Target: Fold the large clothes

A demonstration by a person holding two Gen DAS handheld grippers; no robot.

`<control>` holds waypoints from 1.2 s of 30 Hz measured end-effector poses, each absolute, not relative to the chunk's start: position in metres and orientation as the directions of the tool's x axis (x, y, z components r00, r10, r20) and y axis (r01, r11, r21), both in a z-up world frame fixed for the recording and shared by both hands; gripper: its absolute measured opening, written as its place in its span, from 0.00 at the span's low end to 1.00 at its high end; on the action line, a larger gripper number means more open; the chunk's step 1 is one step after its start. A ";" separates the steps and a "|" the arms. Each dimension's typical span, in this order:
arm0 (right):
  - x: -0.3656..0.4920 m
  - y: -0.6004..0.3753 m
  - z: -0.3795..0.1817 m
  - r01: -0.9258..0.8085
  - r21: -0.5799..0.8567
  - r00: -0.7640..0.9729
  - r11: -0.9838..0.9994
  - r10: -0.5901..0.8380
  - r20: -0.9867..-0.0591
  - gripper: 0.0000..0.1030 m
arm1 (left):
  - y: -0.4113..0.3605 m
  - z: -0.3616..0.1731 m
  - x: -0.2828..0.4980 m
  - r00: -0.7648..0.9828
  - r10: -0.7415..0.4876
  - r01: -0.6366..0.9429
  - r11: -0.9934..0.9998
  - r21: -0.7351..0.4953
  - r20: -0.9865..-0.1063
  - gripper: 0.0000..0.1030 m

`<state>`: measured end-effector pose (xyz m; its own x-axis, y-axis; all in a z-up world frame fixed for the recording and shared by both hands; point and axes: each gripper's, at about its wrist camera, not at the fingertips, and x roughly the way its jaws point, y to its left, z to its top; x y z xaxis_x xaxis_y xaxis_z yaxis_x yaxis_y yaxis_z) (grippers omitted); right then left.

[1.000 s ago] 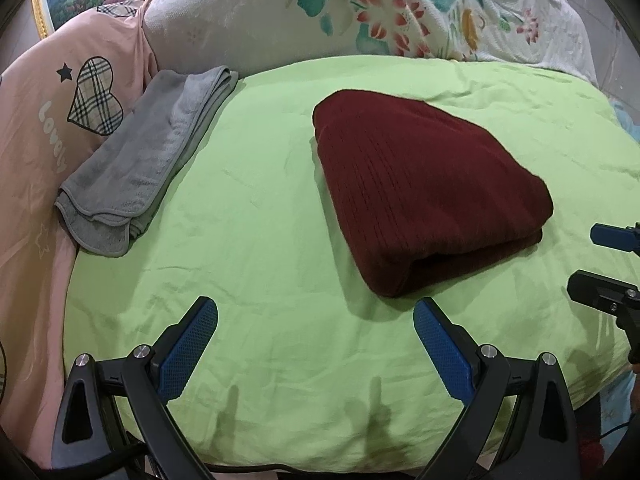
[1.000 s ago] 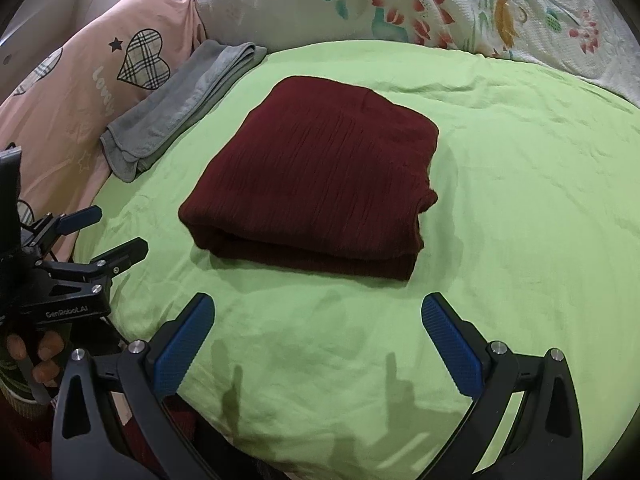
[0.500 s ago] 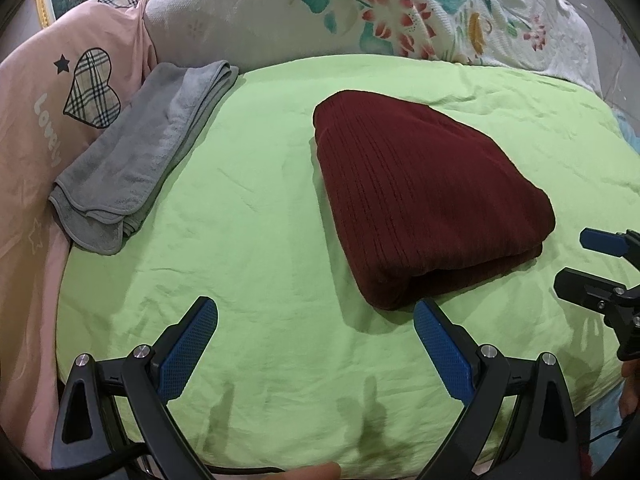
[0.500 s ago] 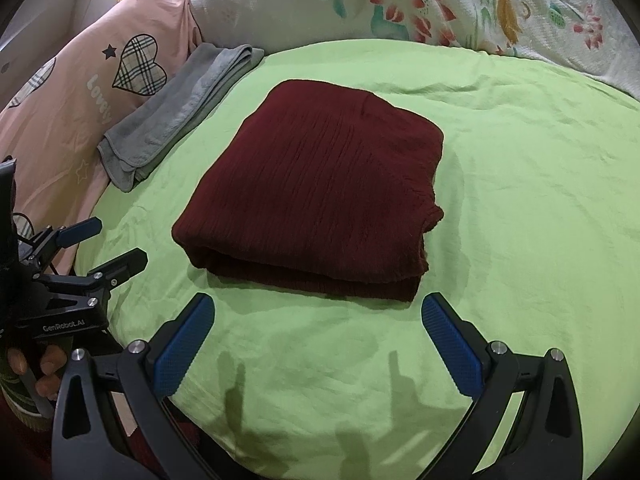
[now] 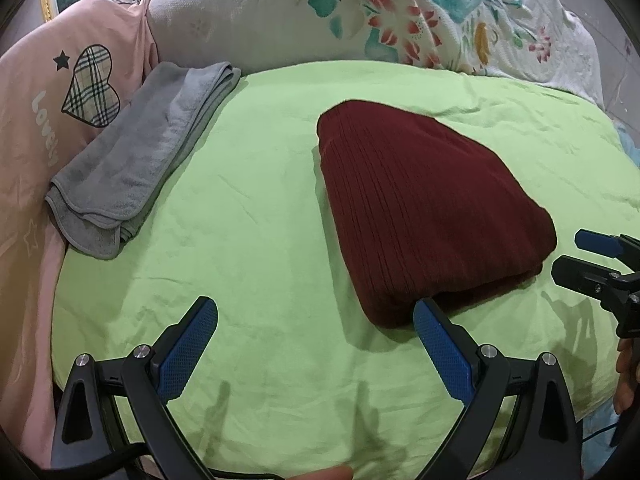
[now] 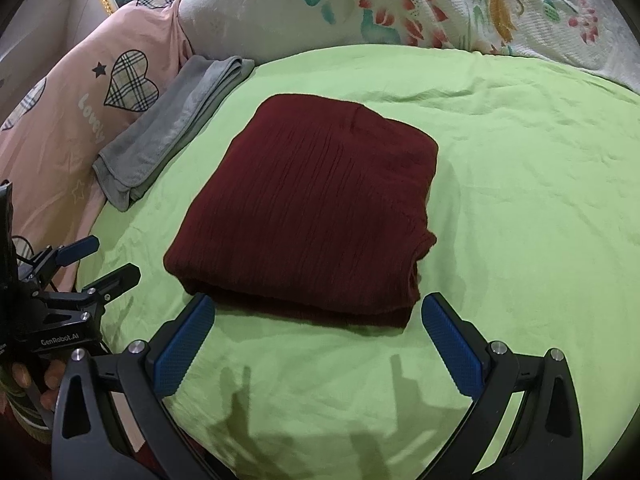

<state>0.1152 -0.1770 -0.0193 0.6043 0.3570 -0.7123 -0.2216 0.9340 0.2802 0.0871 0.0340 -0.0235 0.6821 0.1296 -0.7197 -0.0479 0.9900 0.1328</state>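
A dark red ribbed garment (image 5: 424, 212) (image 6: 312, 208) lies folded into a thick rectangle on the light green sheet (image 5: 248, 240) (image 6: 520, 208). My left gripper (image 5: 316, 320) is open above the sheet, with its right finger close to the garment's near corner. Nothing sits between its pads. My right gripper (image 6: 316, 316) is open too, its fingers spread just in front of the garment's near folded edge. Each gripper shows at the edge of the other's view: the right gripper (image 5: 592, 264) and the left gripper (image 6: 96, 260), both open and held by hands.
A folded grey towel (image 5: 140, 160) (image 6: 172, 132) lies at the sheet's left edge. A pink pillow with a plaid heart (image 5: 48, 92) (image 6: 100, 92) lies to the left, a white floral quilt (image 5: 360, 20) (image 6: 400, 8) along the back. The sheet's near edge drops off below the grippers.
Both grippers have moved forward toward the red garment, which now looks larger and nearer in both views. Neither has changed its opening. The garment has not moved.
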 end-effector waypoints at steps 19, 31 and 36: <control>0.159 -0.181 -0.016 -0.205 0.311 0.594 0.928 0.371 -0.714 1.00 | 0.038 -0.011 0.127 0.690 0.131 -0.072 0.991 0.112 -0.712 0.96; 0.181 -0.194 -0.023 -0.165 0.363 0.602 0.917 0.385 -0.700 1.00 | 0.043 -0.012 0.144 0.696 0.044 -0.043 0.999 0.020 -0.717 0.96; 0.207 -0.216 -0.037 -0.078 0.459 0.619 0.885 0.404 -0.674 1.00 | 0.041 -0.017 0.157 0.687 -0.017 -0.017 0.999 -0.039 -0.727 0.96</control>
<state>0.2070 -0.2164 -0.0374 0.6187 0.4039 -0.6738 -0.0785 0.8852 0.4586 0.1569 0.0408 -0.0171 0.6868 -0.0166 -0.7267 -0.0172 0.9991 -0.0390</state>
